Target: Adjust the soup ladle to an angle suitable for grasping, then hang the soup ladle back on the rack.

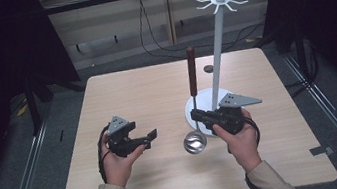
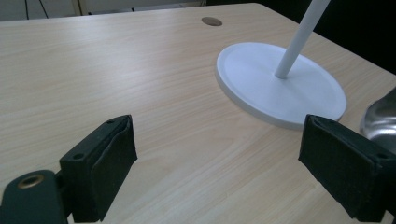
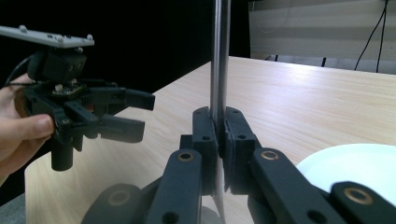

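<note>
steel ladle (image 1: 195,116) stands clamped upright in right tool (image 1: 198,117); left tool (image 1: 150,138) released nearby.

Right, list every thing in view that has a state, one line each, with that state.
Ladle: held upright, bowl low, metal shaft clamped by the right gripper.
Right gripper: shut on the ladle's shaft.
Left gripper: jaws wide open, nothing between them, above the bare table.
Hook stand: upright on its white round base, hooks all empty.
Table: bears the stand.
</note>
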A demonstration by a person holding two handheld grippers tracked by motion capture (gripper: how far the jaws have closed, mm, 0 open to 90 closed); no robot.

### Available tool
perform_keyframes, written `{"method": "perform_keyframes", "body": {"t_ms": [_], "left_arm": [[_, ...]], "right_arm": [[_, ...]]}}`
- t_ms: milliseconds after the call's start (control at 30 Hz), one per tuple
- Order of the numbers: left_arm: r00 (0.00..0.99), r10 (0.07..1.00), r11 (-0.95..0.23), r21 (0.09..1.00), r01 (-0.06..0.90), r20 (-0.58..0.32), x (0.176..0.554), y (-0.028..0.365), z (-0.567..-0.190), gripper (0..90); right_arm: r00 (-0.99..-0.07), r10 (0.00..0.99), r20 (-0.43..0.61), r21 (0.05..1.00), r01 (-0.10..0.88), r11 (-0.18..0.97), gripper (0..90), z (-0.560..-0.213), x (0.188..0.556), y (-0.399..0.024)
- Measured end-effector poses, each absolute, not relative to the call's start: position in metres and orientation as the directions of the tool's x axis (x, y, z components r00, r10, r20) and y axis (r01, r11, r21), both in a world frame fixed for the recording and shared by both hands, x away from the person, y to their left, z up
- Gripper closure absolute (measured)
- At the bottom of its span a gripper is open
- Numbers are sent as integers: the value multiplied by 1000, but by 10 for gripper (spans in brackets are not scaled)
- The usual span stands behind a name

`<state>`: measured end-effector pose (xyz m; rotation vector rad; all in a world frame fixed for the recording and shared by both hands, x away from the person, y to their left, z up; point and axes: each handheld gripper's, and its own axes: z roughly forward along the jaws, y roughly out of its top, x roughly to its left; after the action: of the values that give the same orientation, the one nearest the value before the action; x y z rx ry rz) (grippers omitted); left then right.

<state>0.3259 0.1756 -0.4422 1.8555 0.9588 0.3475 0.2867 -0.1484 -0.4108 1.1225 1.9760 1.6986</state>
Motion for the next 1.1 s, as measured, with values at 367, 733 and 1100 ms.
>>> {"method": "perform_keyframes", "body": {"t_ms": [367,733,1100], "left_arm": [[632,757,-211,853,478,-166,323,185,-449,94],[631,758,-216,851,478,-163,321,185,-451,86],[630,760,-217,851,478,-160,321,186,-451,88]], "right_arm": [[-658,714,240,941,339,-3,860,-398,286,-152],[-662,716,222,949,315,-4,860,-382,284,-158],[-661,726,191,961,277,-1,860,-364,282,-170]]}}
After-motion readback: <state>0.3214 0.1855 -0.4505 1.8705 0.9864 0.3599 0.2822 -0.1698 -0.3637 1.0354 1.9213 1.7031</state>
